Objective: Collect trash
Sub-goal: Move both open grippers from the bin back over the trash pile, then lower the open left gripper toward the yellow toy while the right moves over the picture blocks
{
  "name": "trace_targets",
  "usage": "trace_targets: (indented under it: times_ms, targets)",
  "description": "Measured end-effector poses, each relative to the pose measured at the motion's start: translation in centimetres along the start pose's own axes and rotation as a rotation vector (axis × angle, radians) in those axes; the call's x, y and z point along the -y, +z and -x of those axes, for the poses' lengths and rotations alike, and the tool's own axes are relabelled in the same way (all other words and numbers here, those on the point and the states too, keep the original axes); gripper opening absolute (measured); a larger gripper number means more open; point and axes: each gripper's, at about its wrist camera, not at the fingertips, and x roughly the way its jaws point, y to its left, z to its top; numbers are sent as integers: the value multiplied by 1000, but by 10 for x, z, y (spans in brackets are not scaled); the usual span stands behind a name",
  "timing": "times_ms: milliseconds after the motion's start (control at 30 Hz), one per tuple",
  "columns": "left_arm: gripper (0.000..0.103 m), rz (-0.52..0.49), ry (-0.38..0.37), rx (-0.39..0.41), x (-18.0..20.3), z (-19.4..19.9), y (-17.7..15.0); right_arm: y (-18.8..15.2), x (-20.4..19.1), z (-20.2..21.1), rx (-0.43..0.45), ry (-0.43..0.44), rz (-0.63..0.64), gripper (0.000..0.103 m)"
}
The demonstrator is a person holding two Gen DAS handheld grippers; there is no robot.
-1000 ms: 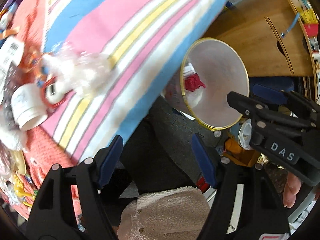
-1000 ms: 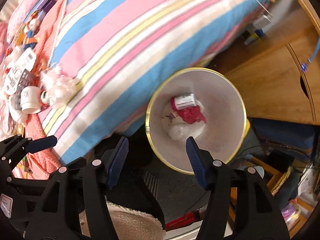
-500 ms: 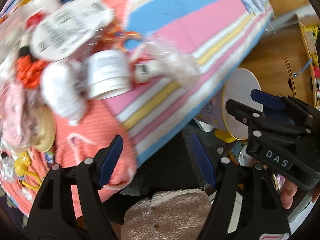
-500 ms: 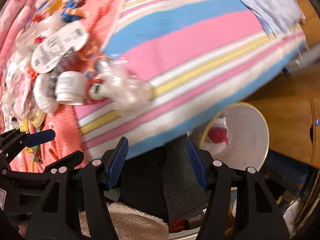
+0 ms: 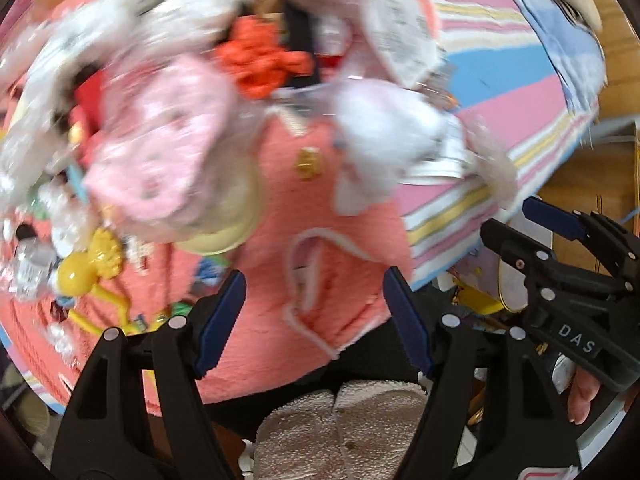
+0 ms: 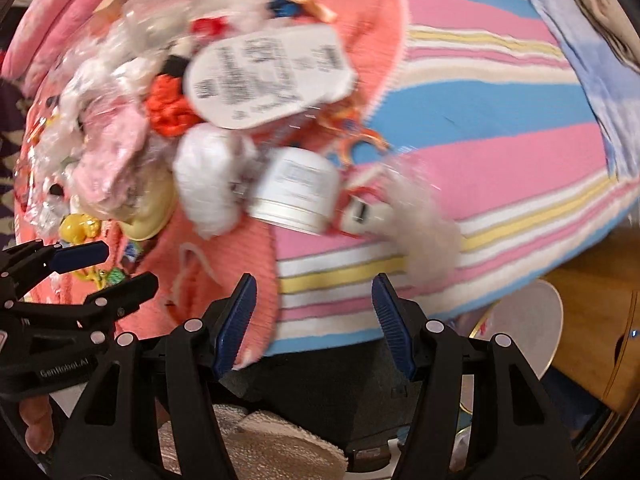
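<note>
Now that both claws have swung away from the bin (image 6: 524, 328) toward the bed, the left claw (image 5: 316, 316) and right claw (image 6: 312, 312) gape empty; ahead of them lies the trash pile (image 6: 224, 128), so another pickup seems next.

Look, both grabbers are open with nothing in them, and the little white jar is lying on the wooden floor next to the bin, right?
Not quite. Both the left gripper and the right gripper are open and empty, but the white jar isn't on the floor. The right wrist view shows it lying on its side on the striped bed cover, among the pile of trash. The bin sits lower, beside the bed's edge.
</note>
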Motion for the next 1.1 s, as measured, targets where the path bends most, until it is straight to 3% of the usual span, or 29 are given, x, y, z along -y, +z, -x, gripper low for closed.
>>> trace_targets:
  times_ms: [500, 1100]
  targets:
    - [68, 201, 34, 46, -120, 0, -33, 24, -101, -17, -26, 3, 179, 60]
    - [68, 385, 21, 43, -217, -17, -78, 33, -192, -43, -68, 38, 316, 60]
